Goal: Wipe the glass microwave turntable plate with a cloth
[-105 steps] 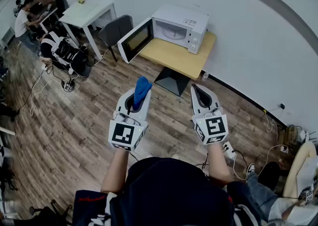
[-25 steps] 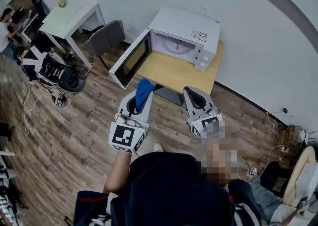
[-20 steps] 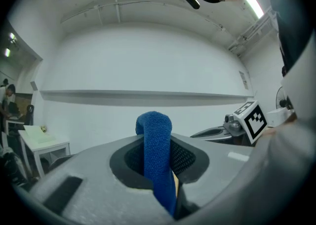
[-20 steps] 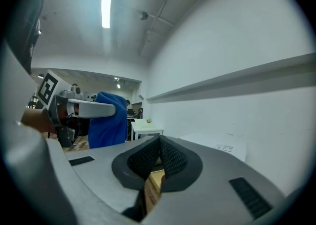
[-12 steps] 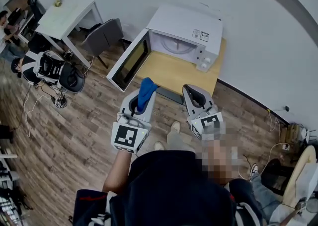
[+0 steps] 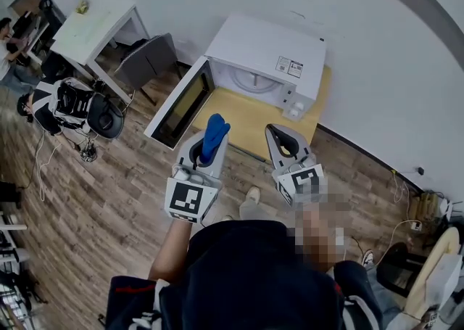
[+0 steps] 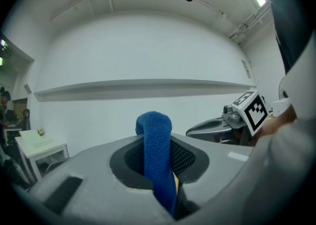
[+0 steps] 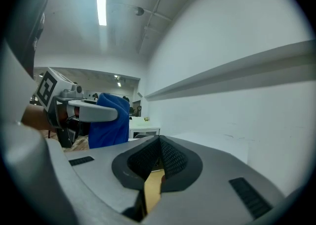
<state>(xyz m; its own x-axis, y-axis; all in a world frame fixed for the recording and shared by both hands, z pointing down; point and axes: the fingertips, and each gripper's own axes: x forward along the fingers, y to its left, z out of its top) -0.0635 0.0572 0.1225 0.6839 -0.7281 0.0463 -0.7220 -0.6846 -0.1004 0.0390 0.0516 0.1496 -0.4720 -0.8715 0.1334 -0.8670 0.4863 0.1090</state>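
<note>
A white microwave [image 6: 267,51] stands on a wooden table [image 6: 250,118] with its door [image 6: 177,104] swung open to the left. Inside lies the glass turntable plate [image 6: 255,81]. My left gripper [image 6: 207,143] is shut on a blue cloth [image 6: 213,135], which sticks up between the jaws [image 7: 156,145]. It hovers over the table's near edge, short of the oven. My right gripper [image 6: 280,141] is shut and holds nothing; its jaws meet in the right gripper view [image 8: 159,156]. The cloth [image 8: 107,120] also shows there at the left.
A white desk [image 6: 94,25] and a grey chair [image 6: 145,60] stand at the far left, with bags [image 6: 72,104] and cables on the wood floor. A white wall runs behind the microwave. A person [image 6: 13,46] sits at the far left edge.
Both grippers have moved forward toward the microwave, which now looks nearer and larger. The cloth stays clamped in the left gripper. The right gripper stays shut.
</note>
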